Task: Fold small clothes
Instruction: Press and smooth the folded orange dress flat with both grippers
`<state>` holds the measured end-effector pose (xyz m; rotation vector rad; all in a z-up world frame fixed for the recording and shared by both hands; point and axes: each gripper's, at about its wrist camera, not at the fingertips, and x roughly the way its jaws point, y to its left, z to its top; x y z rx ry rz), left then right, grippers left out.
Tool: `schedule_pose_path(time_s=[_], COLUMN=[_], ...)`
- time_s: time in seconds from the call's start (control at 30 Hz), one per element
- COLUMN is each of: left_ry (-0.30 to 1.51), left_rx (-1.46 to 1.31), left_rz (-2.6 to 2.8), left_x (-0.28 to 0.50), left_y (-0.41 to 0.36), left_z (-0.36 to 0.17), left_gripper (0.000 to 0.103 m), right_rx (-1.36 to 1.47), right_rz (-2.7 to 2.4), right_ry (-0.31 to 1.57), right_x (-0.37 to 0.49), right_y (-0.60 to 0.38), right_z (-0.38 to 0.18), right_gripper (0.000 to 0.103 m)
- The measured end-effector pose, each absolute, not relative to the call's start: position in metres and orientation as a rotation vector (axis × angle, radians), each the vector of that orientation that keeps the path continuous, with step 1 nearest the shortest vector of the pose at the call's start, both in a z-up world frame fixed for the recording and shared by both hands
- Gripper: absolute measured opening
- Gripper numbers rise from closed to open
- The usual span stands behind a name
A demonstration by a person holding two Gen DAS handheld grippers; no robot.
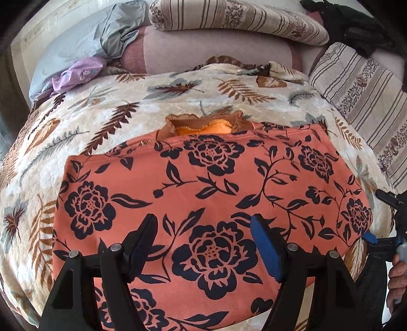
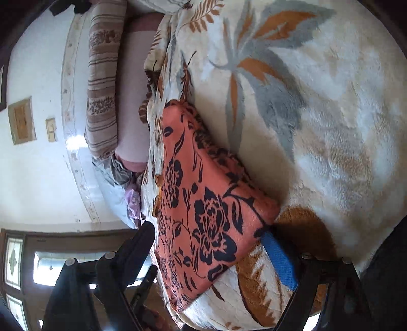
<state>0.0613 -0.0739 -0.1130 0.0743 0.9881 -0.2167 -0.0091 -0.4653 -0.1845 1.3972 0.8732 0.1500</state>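
Note:
A small orange garment with black flowers (image 1: 203, 193) lies folded flat on a leaf-patterned blanket (image 1: 106, 107); its brown ribbed collar (image 1: 203, 122) shows at the far edge. My left gripper (image 1: 203, 229) hovers just above the garment's near half, jaws wide open and empty. In the right wrist view the same garment (image 2: 203, 203) lies between my right gripper's (image 2: 206, 242) open fingers; the blue pad (image 2: 278, 259) sits under the garment's near corner, the black finger (image 2: 142, 242) stands above it. The right gripper also shows at the left wrist view's right edge (image 1: 376, 242).
Striped floral pillows (image 1: 236, 17) lie at the back and right (image 1: 361, 84). A grey cloth (image 1: 119, 35) and a purple cloth (image 1: 78, 73) lie at the back left. A dark garment (image 1: 361, 23) lies at the back right. The bed's edge (image 2: 178, 313) is near.

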Motion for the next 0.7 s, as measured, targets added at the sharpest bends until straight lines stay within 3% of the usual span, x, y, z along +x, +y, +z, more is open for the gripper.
schedule_pose_path(time_s=[0.03,0.07,0.1,0.3,0.4,0.5,0.53,0.57,0.63,0.7], left_ry=[1.006,1.024,1.041,0.938,1.044,1.030,1.035,1.034,1.026,1.021], left_rx=[0.077,0.082,0.088,0.041,0.137,0.129,0.122,0.126,0.139,0.128], left_rz=[-0.213,-0.208,-0.201,-0.218,-0.183,-0.179,-0.182,-0.184,-0.187,-0.185], left_x=[0.062,0.063,0.064,0.054,0.068,0.068,0.068,0.069,0.069,0.069], left_y=[-0.075,-0.077,-0.077,-0.075,-0.086,-0.081,-0.080,-0.080,-0.081,-0.080], left_z=[-0.120,-0.126,-0.131,-0.104,-0.131,-0.142,-0.142,-0.142,-0.144,-0.145], left_gripper=[0.076,0.076,0.076,0.076,0.081,0.086,0.087,0.087,0.088,0.089], right_rx=[1.360,1.336,1.327,0.884,0.872,1.016,1.028,1.033,1.017,0.986], right_rz=[0.127,0.111,0.101,0.069,0.073,0.136,0.140,0.146,0.147,0.199], right_ry=[0.874,0.896,0.917,0.881,1.037,1.007,0.992,0.952,0.879,0.846], right_x=[-0.007,-0.002,0.001,-0.002,0.006,-0.010,-0.014,-0.018,-0.016,0.005], right_y=[-0.466,-0.466,-0.466,-0.442,-0.442,-0.470,-0.479,-0.488,-0.505,-0.515], right_z=[-0.181,-0.181,-0.182,-0.119,-0.164,-0.165,-0.159,-0.150,-0.132,-0.118], right_gripper=[0.065,0.024,0.010,0.010,0.030,0.032,0.040,0.065,0.089,0.089])
